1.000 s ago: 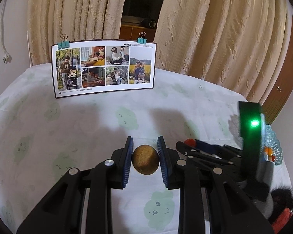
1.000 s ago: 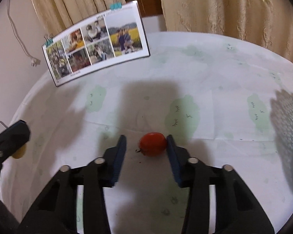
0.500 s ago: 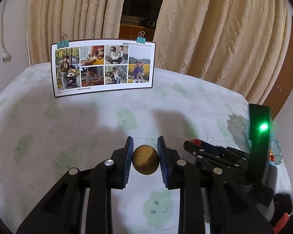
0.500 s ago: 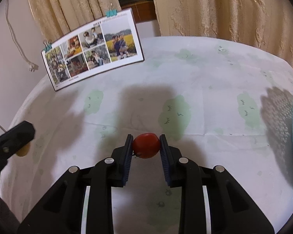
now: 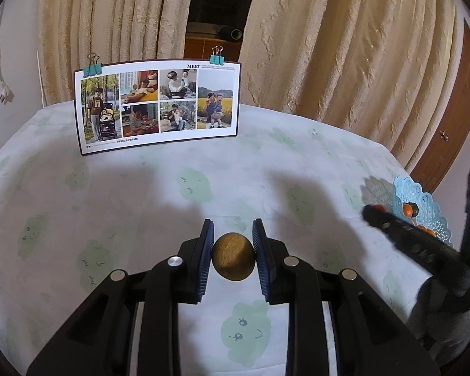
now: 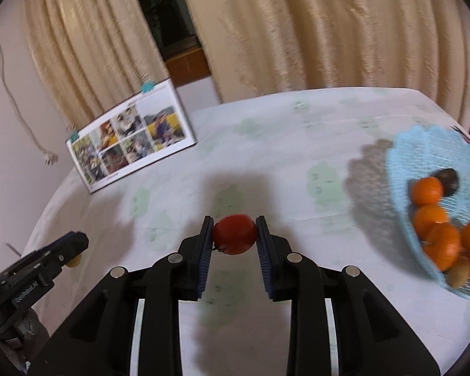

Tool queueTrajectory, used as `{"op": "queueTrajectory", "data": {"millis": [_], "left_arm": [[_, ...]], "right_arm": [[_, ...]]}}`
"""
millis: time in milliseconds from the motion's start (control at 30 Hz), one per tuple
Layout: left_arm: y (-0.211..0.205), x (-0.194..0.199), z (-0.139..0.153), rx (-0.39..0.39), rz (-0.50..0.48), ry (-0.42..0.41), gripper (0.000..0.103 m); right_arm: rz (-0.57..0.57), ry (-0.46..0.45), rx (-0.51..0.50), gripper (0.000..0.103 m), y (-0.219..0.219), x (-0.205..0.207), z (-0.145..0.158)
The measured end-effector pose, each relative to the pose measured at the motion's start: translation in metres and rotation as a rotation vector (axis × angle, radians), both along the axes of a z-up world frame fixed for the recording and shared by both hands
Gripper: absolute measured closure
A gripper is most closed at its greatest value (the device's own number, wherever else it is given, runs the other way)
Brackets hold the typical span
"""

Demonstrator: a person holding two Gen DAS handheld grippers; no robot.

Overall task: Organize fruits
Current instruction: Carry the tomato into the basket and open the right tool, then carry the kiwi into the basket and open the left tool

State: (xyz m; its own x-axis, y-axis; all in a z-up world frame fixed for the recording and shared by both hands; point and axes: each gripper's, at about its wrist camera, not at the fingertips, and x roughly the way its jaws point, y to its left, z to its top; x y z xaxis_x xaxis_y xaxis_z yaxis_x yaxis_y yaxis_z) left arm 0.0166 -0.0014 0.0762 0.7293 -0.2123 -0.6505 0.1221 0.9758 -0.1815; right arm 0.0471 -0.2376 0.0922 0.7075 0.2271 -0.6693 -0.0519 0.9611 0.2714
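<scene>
Two handheld grippers each clamp a small fruit above a table (image 5: 116, 194) covered in a white cloth printed with pale green cloud faces. The left gripper (image 5: 232, 258) has its blue pads closed against both sides of a round, brownish-yellow fruit (image 5: 232, 260), which sits between the fingertips directly ahead of its camera. The right gripper (image 6: 234, 235) is likewise closed on a red tomato (image 6: 234, 233), gripped between its pads with a bit of dark stem showing at the lower left of the fruit. To the right of the right gripper, near the table's edge, stands a light blue lattice basket (image 6: 423, 144) holding several oranges (image 6: 426, 190), a dark round fruit, something red and a brownish fruit. Beyond both grippers, toward the far left of the table, a photo collage card (image 5: 158, 105) stands upright with teal binder clips on its top edge. Behind it hang cream curtains (image 5: 344, 40). The right wrist view is blurred.
</scene>
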Motion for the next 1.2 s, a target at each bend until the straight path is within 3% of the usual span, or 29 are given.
{"op": "queueTrajectory", "data": {"millis": [467, 1067, 1100, 1133, 1200], "left_arm": [[-0.010, 0.001, -0.007, 0.018, -0.019, 0.014, 0.077], [-0.015, 0.003, -0.012, 0.037, -0.018, 0.023, 0.077], [-0.015, 0.003, -0.013, 0.039, -0.016, 0.024, 0.077], [-0.015, 0.003, -0.013, 0.041, -0.015, 0.024, 0.077], [-0.016, 0.003, -0.014, 0.048, -0.015, 0.023, 0.077]], "right_arm": [[-0.199, -0.070, 0.031, 0.075, -0.088, -0.041, 0.024], [-0.407, -0.063, 0.042, 0.074, -0.170, -0.060, 0.017], [-0.417, -0.064, 0.048, 0.070, -0.173, -0.061, 0.016], [-0.429, -0.067, 0.055, 0.060, -0.175, -0.062, 0.015], [-0.459, -0.083, 0.071, 0.053, -0.182, -0.066, 0.014]]}}
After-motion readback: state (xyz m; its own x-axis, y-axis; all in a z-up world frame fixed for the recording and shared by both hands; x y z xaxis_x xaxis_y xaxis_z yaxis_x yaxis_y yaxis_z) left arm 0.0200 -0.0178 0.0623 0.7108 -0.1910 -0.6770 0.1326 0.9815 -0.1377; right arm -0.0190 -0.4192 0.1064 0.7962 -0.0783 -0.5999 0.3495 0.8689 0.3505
